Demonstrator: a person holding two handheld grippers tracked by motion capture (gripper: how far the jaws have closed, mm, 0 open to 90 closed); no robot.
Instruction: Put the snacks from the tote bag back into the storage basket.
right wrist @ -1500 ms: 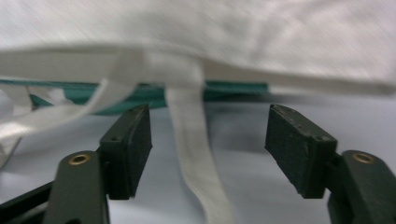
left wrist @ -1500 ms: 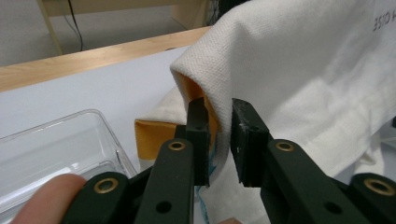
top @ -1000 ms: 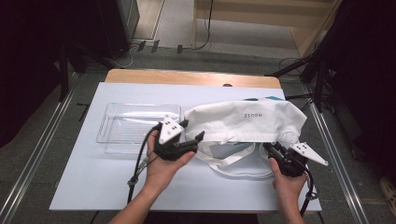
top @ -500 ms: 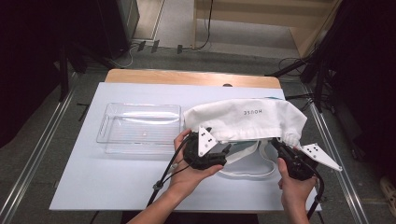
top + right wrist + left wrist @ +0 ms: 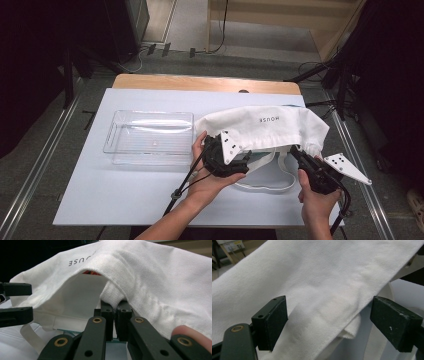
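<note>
— Where was the white cloth bag (image 5: 270, 127)?

— On the white table (image 5: 125, 200), just right of the clear plastic tray (image 5: 150, 137), its mouth lifted toward the person.

— And the right gripper (image 5: 115, 305)?

— Clamped tight on the bag's hem, holding the edge up.

— The left gripper (image 5: 329, 320)?

— Its jaws had just been widening — they stood spread around the bag's near edge, pads off the cloth.
</note>
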